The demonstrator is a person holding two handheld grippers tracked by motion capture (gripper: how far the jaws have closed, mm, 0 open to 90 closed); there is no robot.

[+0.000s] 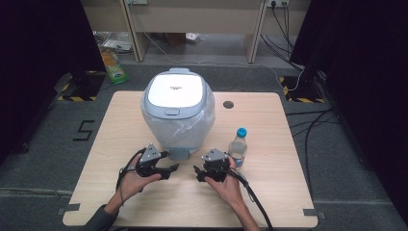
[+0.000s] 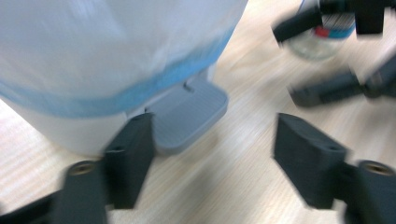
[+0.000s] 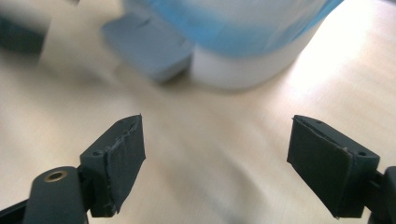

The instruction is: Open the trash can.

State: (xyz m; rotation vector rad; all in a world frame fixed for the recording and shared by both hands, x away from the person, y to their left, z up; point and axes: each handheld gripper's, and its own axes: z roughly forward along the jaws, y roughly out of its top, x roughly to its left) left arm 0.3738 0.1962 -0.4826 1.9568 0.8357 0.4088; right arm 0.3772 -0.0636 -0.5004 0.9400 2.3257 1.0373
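Note:
A white pedal bin (image 1: 177, 113) with a grey-rimmed lid and a clear bag liner stands at the middle of the wooden table (image 1: 269, 192). Its grey pedal (image 1: 180, 153) sticks out at the front. My left gripper (image 1: 174, 168) hovers just left of the pedal, pointing right, open with nothing between its fingers. My right gripper (image 1: 196, 173) faces it from the right, also open. In the left gripper view the jaws (image 2: 215, 158) frame bare table beside the pedal (image 2: 187, 112) and the bin (image 2: 107, 51). The right gripper view has its gripper (image 3: 224, 163) over bare wood below the pedal (image 3: 144, 44).
A clear water bottle (image 1: 237, 147) with a blue cap stands upright just right of the right hand. A small round hole (image 1: 228, 104) sits in the tabletop behind it. Cables and a green packet (image 1: 111, 65) lie on the floor beyond the table.

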